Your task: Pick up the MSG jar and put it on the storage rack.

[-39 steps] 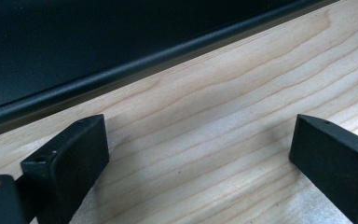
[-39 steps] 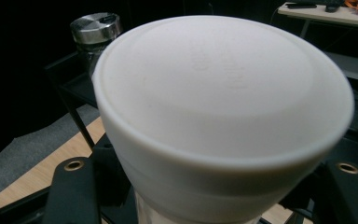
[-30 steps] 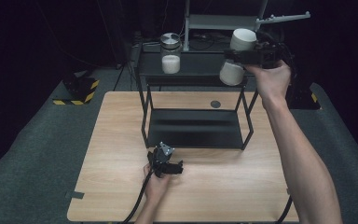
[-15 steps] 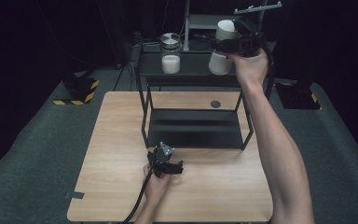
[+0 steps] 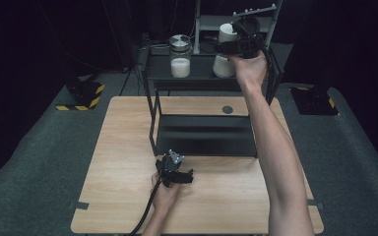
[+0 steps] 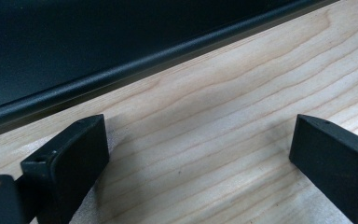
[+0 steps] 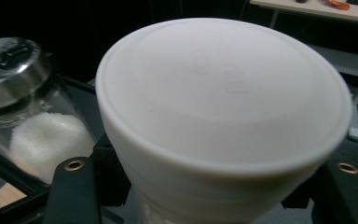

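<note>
High view: right gripper (image 5: 229, 46) seen at upper centre-right of the frame, raised over the top shelf of the black metal rack (image 5: 204, 142), jaws clamped on a white container (image 5: 225, 49); lid end of that container upward near the top edge, white base just above or on the top shelf, contact with the shelf not determinable. Glass jar (image 5: 180, 55) with metal lid and white granules standing on the same shelf, left of the white container and apart from it. Right forearm stretched from the lower right of the frame up to the gripper. Left gripper (image 5: 173, 169) seen at lower centre, low over the wooden table (image 5: 123, 162), just in front of the rack's lower shelf, cable trailing to the bottom edge. Left gripper view: both black jaws standing wide apart at lower left and lower right of the frame, bare wood grain between them, nothing gripped; dark edge of the rack's lower shelf running across the upper left. Right gripper view: white container (image 7: 223, 116) occupying the centre of the frame, flat round white lid facing the camera, body held between the two black jaws at lower left and lower right. Glass jar (image 7: 23, 116) at the left edge, steel lid above, white granules below, close beside the container.
</note>
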The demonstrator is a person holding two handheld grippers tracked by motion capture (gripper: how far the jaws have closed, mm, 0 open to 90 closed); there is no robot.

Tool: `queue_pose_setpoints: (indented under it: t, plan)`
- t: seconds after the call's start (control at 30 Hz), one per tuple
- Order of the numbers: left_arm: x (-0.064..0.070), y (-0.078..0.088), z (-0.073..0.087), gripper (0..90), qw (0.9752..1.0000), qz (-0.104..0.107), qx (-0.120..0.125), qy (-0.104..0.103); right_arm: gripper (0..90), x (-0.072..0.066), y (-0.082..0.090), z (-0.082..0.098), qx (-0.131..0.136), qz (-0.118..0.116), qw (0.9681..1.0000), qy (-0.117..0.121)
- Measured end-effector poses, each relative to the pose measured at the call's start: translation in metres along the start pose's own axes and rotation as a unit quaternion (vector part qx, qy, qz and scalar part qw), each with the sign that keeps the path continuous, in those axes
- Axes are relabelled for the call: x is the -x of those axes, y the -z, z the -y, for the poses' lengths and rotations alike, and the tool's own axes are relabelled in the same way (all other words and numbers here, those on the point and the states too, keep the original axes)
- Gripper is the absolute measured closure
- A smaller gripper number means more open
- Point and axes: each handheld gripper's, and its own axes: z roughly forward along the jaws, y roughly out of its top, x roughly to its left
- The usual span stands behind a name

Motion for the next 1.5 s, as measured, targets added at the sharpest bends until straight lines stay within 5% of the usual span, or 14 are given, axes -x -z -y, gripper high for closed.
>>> queue_pose_setpoints:
  t: [0.7,0.93,1.5]
  plan:
    - [0.000,0.000,0.000,4.5,1.0000,0.000,0.000,0.000,32.3,0.008,-0.003,0.009,0.009,-0.002,0.9999,0.011]
    - [0.000,0.000,0.000,4.5,1.0000,-0.001,0.000,0.000,15.3,0.019,-0.004,0.013,0.015,-0.021,0.9996,-0.010]
    - [0.001,0.000,0.000,4.5,1.0000,-0.001,0.000,-0.001,9.4,0.042,0.032,0.037,0.047,-0.051,0.9974,-0.023]
